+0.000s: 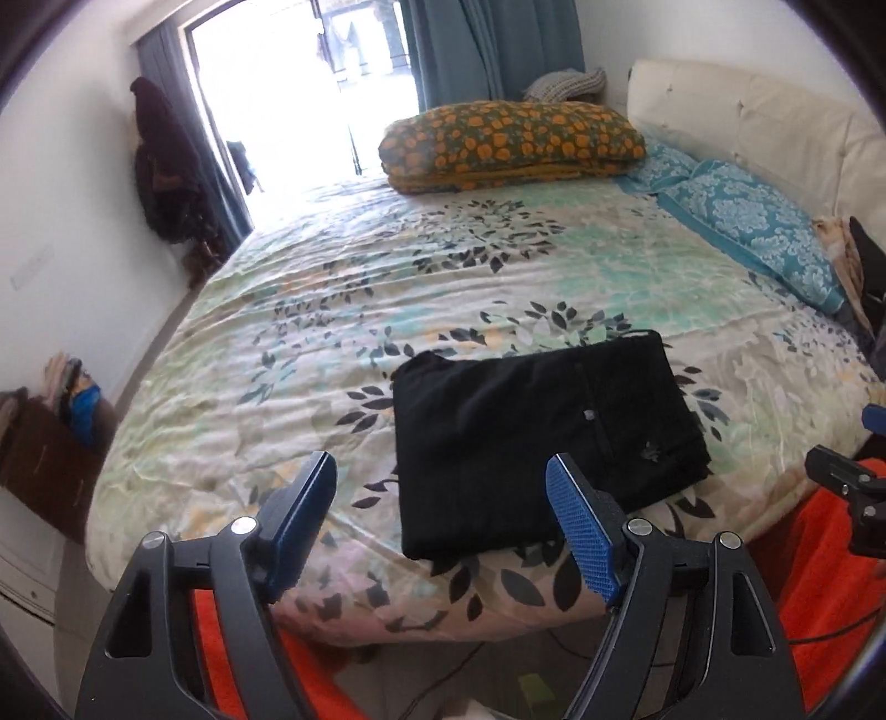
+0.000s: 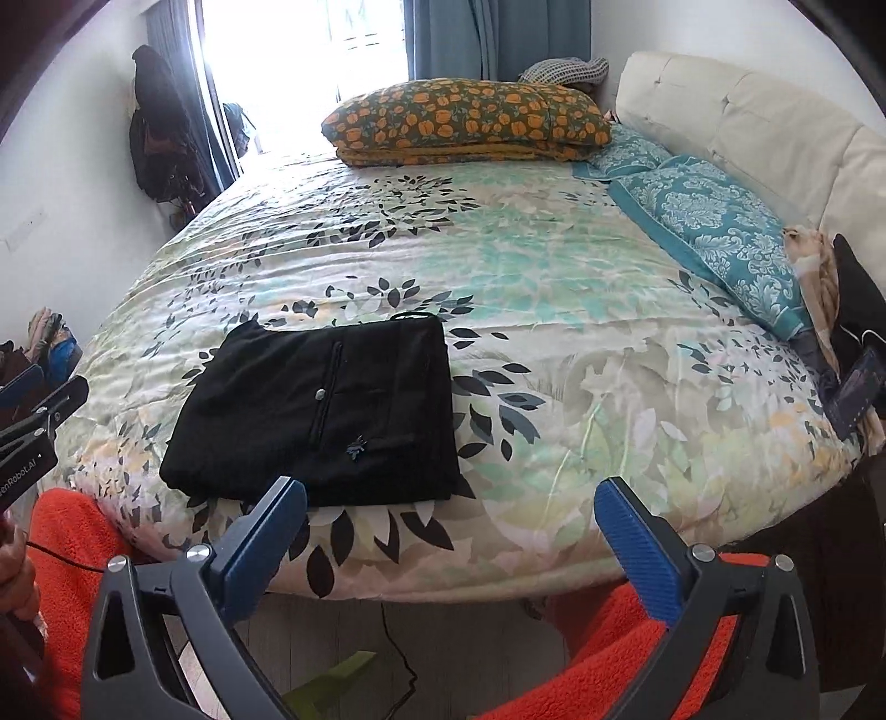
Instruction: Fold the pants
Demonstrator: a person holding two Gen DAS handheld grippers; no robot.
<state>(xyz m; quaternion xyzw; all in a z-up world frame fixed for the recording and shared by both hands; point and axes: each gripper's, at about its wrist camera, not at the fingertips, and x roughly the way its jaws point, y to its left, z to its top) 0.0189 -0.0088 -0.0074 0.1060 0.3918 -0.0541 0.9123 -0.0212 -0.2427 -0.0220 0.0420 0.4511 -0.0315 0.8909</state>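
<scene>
Currently the black pants (image 1: 545, 437) lie folded near the bed's (image 1: 343, 288) front edge; left hand-held gripper (image 1: 443, 526) and right hand-held gripper (image 2: 451, 531) both spread wide, empty, apparently hovering short of the mattress.

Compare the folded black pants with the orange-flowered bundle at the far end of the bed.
The black pants are plain, dark and thin, a flat rectangle near the bed's front edge. The orange-flowered bundle is patterned, thick and puffy, and lies at the far end by the curtain. The pants show a button and a small emblem; the bundle shows neither. Both lie folded on the floral bedspread, untouched by either gripper.
</scene>
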